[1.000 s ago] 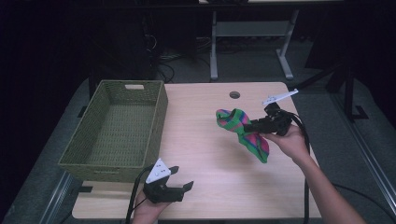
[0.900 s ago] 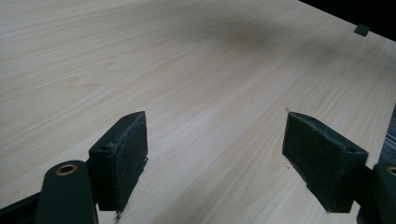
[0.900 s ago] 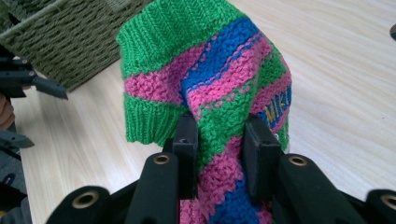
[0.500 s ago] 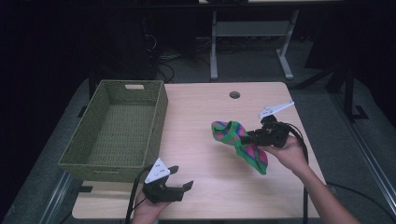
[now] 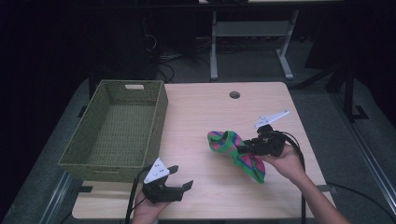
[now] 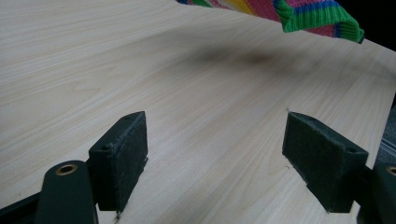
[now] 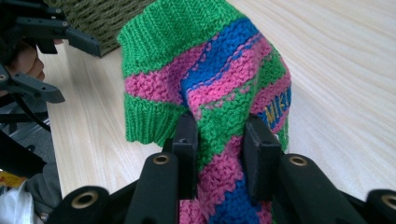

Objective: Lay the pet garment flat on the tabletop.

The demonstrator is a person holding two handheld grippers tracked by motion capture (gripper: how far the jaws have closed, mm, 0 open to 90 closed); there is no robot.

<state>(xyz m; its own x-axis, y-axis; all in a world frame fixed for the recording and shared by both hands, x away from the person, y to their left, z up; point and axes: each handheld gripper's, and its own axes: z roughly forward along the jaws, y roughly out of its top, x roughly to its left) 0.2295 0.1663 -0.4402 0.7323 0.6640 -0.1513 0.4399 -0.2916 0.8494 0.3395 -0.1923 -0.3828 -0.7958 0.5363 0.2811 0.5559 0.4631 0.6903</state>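
1. Right now the right tongs (image 5: 246, 147) are clamped on a knitted sock (image 5: 236, 151), striped green/pink/blue; pads pinch a bunched fold of it, seen close up in the right gripper view (image 7: 219, 154).
2. Sock sits over the right half of the table (image 5: 201, 107), held up off the wood: cuff end sticks out to the left of the tongs, other end droops toward the near edge. Left gripper view shows its green cuff (image 6: 322, 21) hanging above the surface w/ a shadow under it.
3. Right hand (image 5: 285, 161) grips the tool body from below, cable trailing back along the forearm.
4. Left tongs (image 5: 180, 177) are wide apart, nothing between the pads (image 6: 123, 154); bare wood in the gap. They're near the front edge of the table, pointing right, well apart from the sock.
5. Green woven basket (image 5: 116, 130) is on the left side of the table, nothing visible inside, just beside the left tongs' far side.
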